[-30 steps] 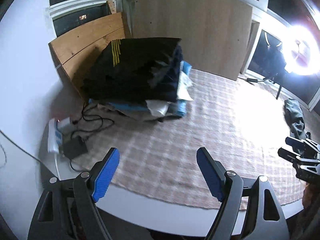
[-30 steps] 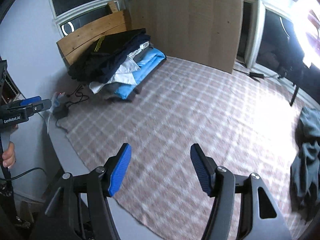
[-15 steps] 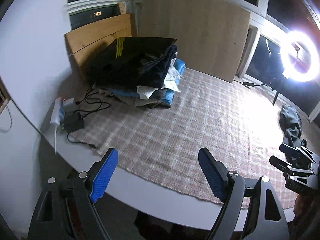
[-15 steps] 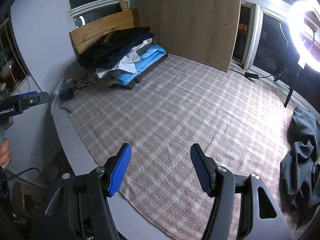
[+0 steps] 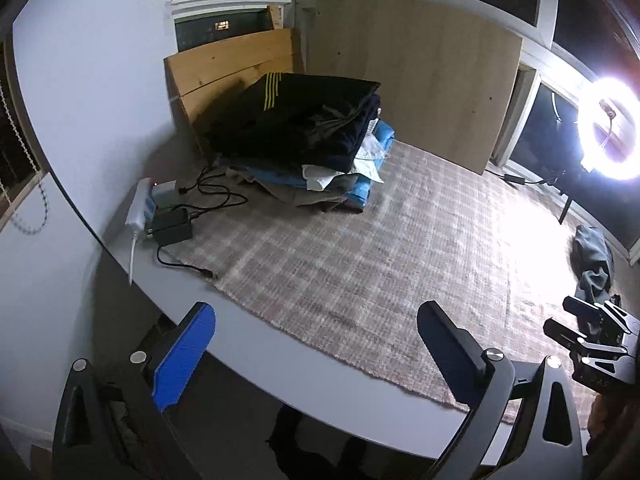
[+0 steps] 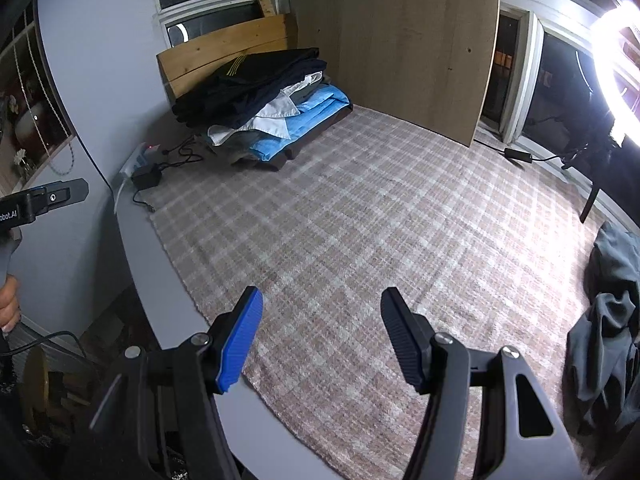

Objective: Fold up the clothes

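Observation:
A stack of folded clothes, black on top over white and blue, sits at the table's far left corner. A crumpled grey garment lies at the right edge of the checked cloth. My left gripper hangs over the table's near edge, its jaws opening wide with nothing between them. My right gripper is open and empty above the cloth's near part. Each gripper shows at the edge of the other's view.
A power strip with a black adapter and cables lies left of the stack. Wooden boards lean against the back wall. A bright ring light stands at the right. A hand grips the left tool.
My left gripper has pulled back from the stack toward the table's near edge and its jaws have spread wider. The right view has backed off a little, showing more of the grey garment.

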The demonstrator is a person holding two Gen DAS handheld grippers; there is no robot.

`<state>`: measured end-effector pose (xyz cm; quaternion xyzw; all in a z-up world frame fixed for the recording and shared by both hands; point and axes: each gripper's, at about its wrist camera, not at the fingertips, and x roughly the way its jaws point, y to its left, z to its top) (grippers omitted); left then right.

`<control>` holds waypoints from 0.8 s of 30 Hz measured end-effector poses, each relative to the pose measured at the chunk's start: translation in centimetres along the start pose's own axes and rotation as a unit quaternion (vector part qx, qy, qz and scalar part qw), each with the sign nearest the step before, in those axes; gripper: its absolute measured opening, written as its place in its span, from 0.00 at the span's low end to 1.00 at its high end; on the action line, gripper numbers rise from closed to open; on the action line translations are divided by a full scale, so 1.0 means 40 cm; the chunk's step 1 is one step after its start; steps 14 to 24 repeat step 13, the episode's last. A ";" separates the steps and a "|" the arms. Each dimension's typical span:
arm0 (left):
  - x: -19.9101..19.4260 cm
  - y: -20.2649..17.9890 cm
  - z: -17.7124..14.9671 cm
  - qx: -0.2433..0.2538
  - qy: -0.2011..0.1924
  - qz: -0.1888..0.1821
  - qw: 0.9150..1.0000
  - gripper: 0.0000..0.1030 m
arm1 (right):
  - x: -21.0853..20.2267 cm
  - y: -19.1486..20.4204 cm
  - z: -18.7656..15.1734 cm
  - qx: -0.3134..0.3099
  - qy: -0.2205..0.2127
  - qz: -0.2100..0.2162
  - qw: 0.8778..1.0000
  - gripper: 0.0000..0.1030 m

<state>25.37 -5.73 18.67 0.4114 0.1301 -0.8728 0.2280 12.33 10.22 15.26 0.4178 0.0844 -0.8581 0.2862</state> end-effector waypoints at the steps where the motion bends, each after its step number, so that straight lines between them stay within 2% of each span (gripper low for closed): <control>1: 0.000 0.001 0.001 -0.002 0.001 0.000 1.000 0.99 | -0.001 -0.001 0.001 -0.001 -0.001 0.001 1.000 0.59; 7: 0.001 0.010 0.009 -0.009 0.002 0.000 1.000 0.99 | -0.002 -0.006 0.008 0.000 -0.003 0.001 1.000 0.59; 13: -0.010 0.021 0.014 -0.011 -0.011 -0.025 1.000 0.99 | 0.006 -0.007 0.009 0.006 0.001 0.001 1.000 0.59; 24: -0.010 0.021 0.014 -0.011 -0.011 -0.025 1.000 0.99 | 0.006 -0.007 0.009 0.006 0.001 0.001 1.000 0.59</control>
